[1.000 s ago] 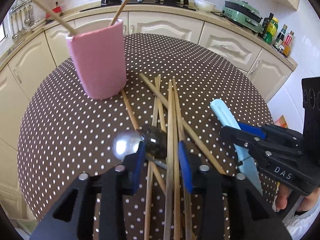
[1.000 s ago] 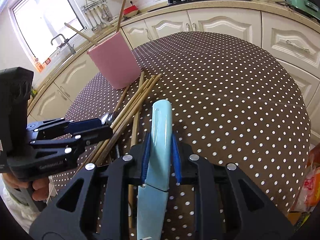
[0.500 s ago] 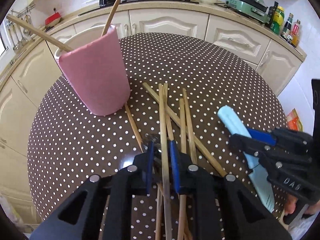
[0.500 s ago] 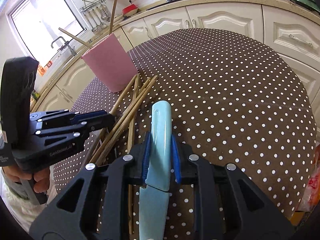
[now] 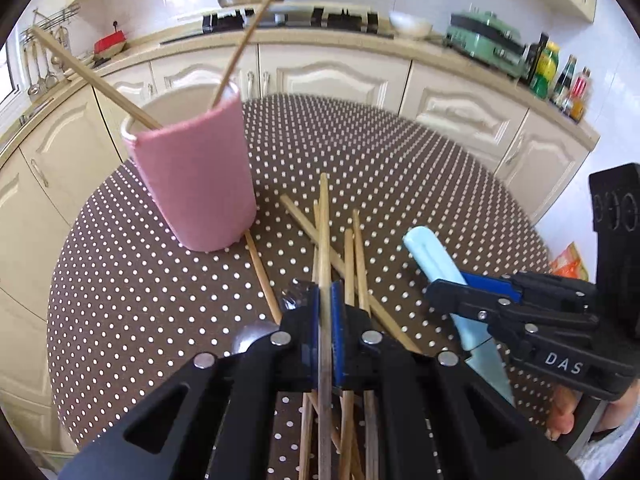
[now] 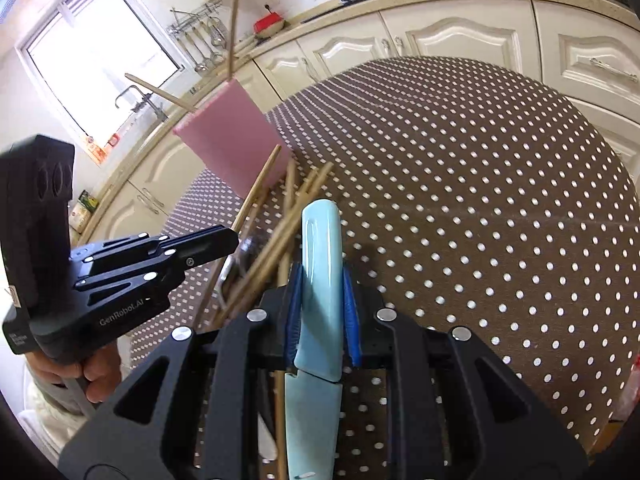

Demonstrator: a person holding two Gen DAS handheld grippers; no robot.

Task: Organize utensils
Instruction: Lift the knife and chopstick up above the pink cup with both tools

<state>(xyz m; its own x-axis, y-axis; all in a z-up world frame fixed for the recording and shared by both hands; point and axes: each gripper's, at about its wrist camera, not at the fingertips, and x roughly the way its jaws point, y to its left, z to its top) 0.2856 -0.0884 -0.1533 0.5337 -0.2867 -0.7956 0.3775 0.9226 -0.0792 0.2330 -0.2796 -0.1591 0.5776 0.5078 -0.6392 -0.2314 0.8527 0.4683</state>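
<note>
Progress: partial. Two chopsticks already stand in the pink holder point(image 5: 192, 184), leaning out over its rim to either side. The holder stands upright on the dotted table point(image 5: 400, 168). Just beside the holder's base, on the side nearer the cameras, a loose pile of chopsticks point(image 5: 356, 248) lies crossed on the cloth; one more lies separately, its end touching the holder's foot. A metal spoon point(image 5: 250, 338) rests beyond that pile from the holder, partly hidden under the left gripper. All of these, judged from the task, remain to be put away.

Left gripper point(image 5: 325, 312): its jaws have just been closing and now stand pressed nearly together, pinching one chopstick point(image 5: 324, 216) whose free end points toward the holder and sits raised above the pile.

Right gripper point(image 6: 320, 292): jaws narrowly parted, clamped on the handle of a light-blue knife point(image 6: 320, 248), held well apart from the holder, beyond the pile. The knife is not yet stowed.
</note>
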